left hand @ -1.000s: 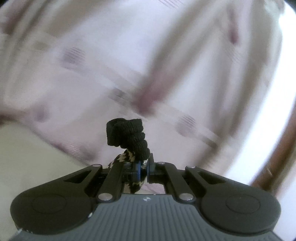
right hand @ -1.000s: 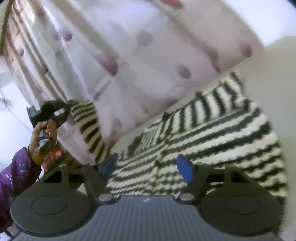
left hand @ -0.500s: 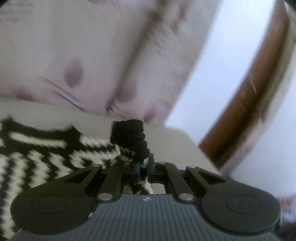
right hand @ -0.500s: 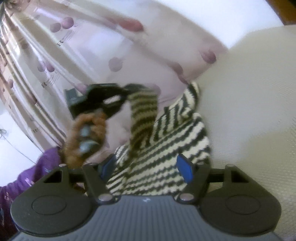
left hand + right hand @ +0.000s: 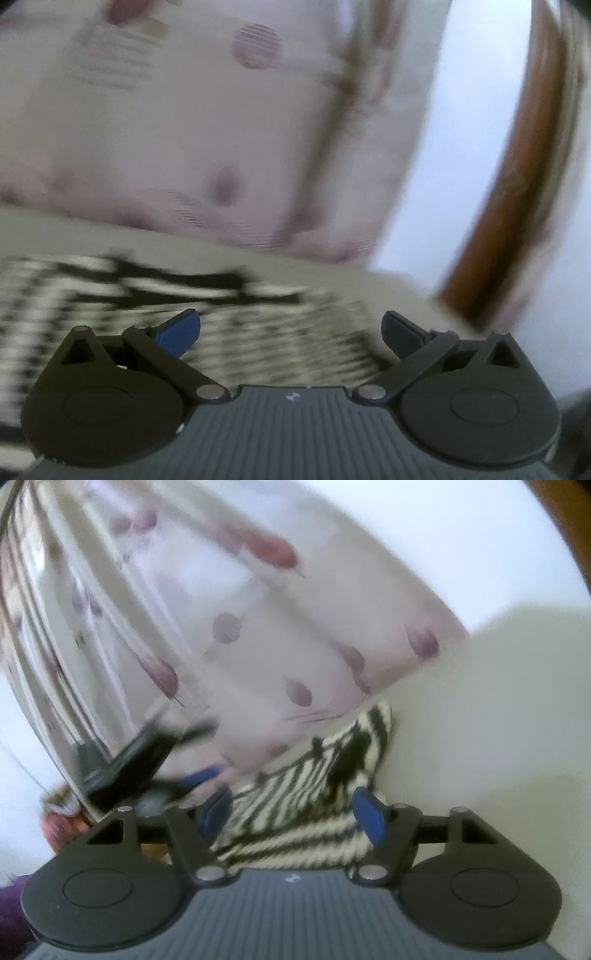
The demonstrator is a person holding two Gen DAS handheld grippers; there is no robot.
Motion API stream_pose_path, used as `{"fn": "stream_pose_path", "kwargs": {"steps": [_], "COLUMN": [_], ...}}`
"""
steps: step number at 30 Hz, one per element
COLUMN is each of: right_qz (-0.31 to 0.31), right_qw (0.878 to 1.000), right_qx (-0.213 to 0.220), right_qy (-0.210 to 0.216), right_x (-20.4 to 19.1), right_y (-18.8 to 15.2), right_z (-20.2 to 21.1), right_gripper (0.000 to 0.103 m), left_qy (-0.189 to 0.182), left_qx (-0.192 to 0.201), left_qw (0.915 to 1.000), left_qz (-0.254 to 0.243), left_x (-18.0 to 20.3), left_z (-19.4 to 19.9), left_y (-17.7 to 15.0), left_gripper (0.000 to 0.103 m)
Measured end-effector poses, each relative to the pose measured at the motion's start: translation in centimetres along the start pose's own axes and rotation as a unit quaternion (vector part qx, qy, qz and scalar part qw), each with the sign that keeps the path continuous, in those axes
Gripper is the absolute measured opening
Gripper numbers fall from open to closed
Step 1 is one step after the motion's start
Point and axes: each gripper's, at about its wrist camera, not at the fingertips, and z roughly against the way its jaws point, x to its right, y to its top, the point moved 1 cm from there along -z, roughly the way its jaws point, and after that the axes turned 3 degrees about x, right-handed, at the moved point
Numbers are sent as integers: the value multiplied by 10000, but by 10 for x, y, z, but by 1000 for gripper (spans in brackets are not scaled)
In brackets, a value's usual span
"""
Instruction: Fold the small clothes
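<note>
Left gripper [image 5: 290, 326] jaws spread wide, nothing between them, hovering above the black-and-white striped knit garment [image 5: 258, 332], which is motion-blurred. Right gripper [image 5: 291, 810] also wide open and empty, over the same knit garment [image 5: 317, 797] lying on the cream surface [image 5: 480, 720], bunched against the sheer curtain with purple spots [image 5: 258, 635]. Left gripper [image 5: 201, 777] shows blurred at left in the right wrist view. Brown wood frame [image 5: 509, 184] at right. No readable writing or labels
</note>
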Motion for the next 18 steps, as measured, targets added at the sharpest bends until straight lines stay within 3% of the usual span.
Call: {"fn": "stream_pose_path", "kwargs": {"steps": [2, 6, 7, 8, 10, 11, 13, 14, 15, 17, 18], "right_qz": [385, 462, 425, 440, 447, 488, 784, 1003, 1195, 1293, 1271], "right_qw": [9990, 9953, 9936, 9916, 9858, 9846, 9851, 9843, 9854, 9911, 9918], "right_qx": [-161, -652, -812, -975, -1343, -1412, -1379, -1305, -1097, -291, -131], "right_qy": [-163, -545, -667, -725, -906, -911, -661, -633, -513, 92, 54], "right_x": [-2, 11, 15, 17, 19, 17, -3, -16, -29, -49, -52], "right_y": [17, 36, 37, 36, 30, 28, 26, 27, 30, 44, 50], "right_z": [-35, -114, -133, -149, -180, -190, -204, -207, -206, -189, -185], "right_gripper": [72, 71, 60, 36, 5, 5, 5, 5, 5, 5, 5], "left_qy": [434, 1013, 1121, 1235, 1462, 1535, 1724, 1931, 2007, 2016, 1968], "left_qx": [-129, -199, -183, -192, -161, -139, -105, -45, 161, 439, 505], "left_qw": [9989, 9928, 9912, 9899, 9868, 9853, 9781, 9701, 9631, 9549, 9546], "left_qz": [-71, 609, 676, 676, 676, 729, 1163, 1473, 1786, 2136, 2179], "left_x": [-34, -100, -111, -120, -132, -137, -153, -162, -171, -182, -182], "left_z": [14, 30, 30, 31, 29, 33, 37, 42, 48, 56, 59], "left_y": [-13, -25, -26, -29, -33, -32, -33, -33, -34, -36, -37], "left_gripper": [100, 98, 99, 98, 97, 97, 97, 93, 93, 93, 93]}}
